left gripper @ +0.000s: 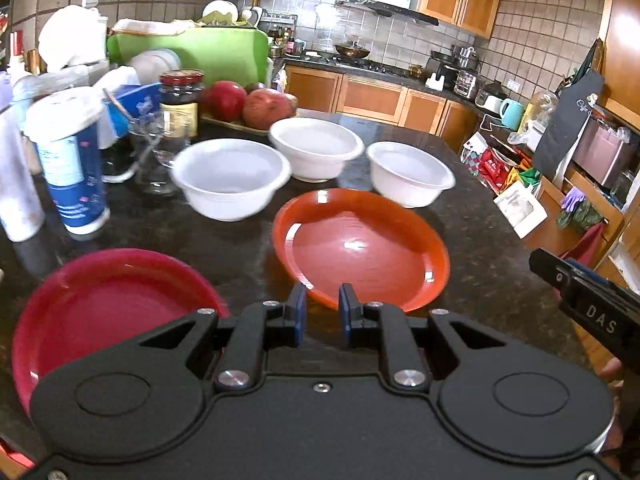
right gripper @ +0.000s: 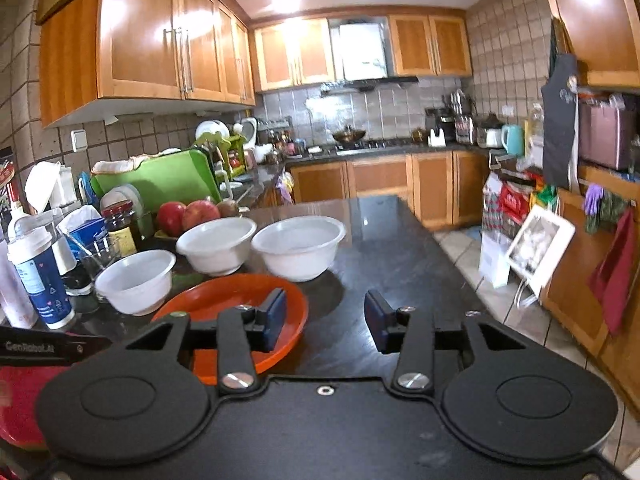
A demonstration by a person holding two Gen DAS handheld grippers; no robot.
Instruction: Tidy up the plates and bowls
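Left gripper (left gripper: 322, 303), jaws part-spread and empty, at orange plate's (left gripper: 360, 248) near rim; red plate (left gripper: 104, 312) beside; advise pinching rim squarely, right gripper (right gripper: 325, 322) spread, empty.

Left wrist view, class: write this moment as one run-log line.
left gripper: open, empty | right gripper: open, empty | three white plastic bowls unstacked | glossy orange round plate and red round plate apart

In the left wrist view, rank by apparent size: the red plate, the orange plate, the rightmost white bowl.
1. red plate, though nearest the camera and partly hidden
2. orange plate
3. rightmost white bowl, farthest away
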